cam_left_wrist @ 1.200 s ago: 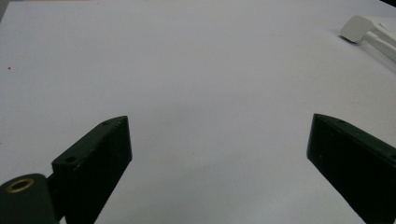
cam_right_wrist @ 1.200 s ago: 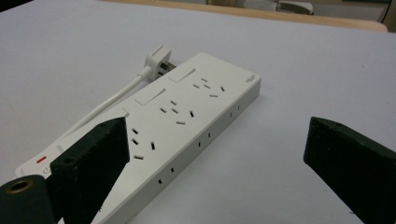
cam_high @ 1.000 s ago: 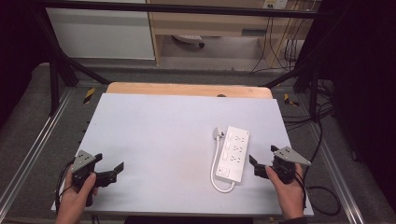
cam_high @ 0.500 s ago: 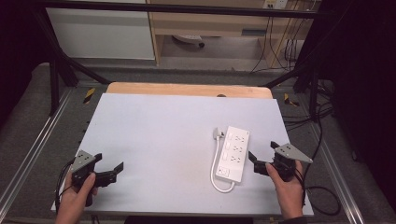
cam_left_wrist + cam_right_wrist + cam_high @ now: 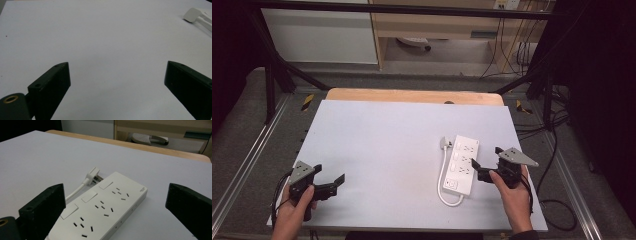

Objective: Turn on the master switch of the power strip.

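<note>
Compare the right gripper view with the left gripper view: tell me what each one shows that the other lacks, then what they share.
Right gripper view alone: the power strip's sockets and switches, and the wooden table edge behind. Left gripper view alone: a broad bare stretch of the white tabletop. Shared: the white plug with its cord, and in each view that gripper's own black jaws standing wide apart.

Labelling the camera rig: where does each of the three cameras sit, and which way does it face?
High view: fixed above the person's side, facing forward and down on the table; shows both hands, left claw, right claw.
Left gripper view: rides the left claw, facing across bare tabletop; its open jaws rise from the bottom, plug far right.
Right gripper view: rides the right claw, facing the power strip between its open jaws.
Shared: all three show the plug.
</note>
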`<state>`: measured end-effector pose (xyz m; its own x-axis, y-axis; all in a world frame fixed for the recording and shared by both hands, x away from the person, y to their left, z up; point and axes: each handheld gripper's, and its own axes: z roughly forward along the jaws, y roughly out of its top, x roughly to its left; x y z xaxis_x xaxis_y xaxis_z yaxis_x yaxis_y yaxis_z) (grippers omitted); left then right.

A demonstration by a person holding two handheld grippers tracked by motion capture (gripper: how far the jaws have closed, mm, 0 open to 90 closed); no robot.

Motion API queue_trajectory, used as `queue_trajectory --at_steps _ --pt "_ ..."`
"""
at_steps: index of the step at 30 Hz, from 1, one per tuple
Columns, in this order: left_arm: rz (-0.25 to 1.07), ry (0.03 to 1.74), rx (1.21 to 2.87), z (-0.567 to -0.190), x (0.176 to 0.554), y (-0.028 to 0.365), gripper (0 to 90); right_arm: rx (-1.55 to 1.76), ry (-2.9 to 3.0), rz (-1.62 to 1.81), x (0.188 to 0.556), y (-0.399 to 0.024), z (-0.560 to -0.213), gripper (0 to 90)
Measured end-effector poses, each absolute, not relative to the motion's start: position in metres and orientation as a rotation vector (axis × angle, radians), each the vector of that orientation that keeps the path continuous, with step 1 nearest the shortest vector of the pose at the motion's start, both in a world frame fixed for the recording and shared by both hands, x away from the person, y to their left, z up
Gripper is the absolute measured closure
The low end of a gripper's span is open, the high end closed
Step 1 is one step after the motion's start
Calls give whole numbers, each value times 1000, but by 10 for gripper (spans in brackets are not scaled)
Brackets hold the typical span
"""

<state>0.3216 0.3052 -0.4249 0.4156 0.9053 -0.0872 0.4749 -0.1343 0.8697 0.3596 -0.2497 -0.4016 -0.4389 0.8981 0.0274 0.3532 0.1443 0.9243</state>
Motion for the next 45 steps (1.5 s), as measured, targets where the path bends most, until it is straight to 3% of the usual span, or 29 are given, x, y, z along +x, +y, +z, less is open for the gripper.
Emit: queue_trajectory --at_steps 27,45 --pt "594 1193 1769 -425 322 304 65 1196 1913 1292 364 -236 -406 86" --pt "595 1189 1768 -425 322 305 65 1106 1958 1312 362 -214 -409 523"
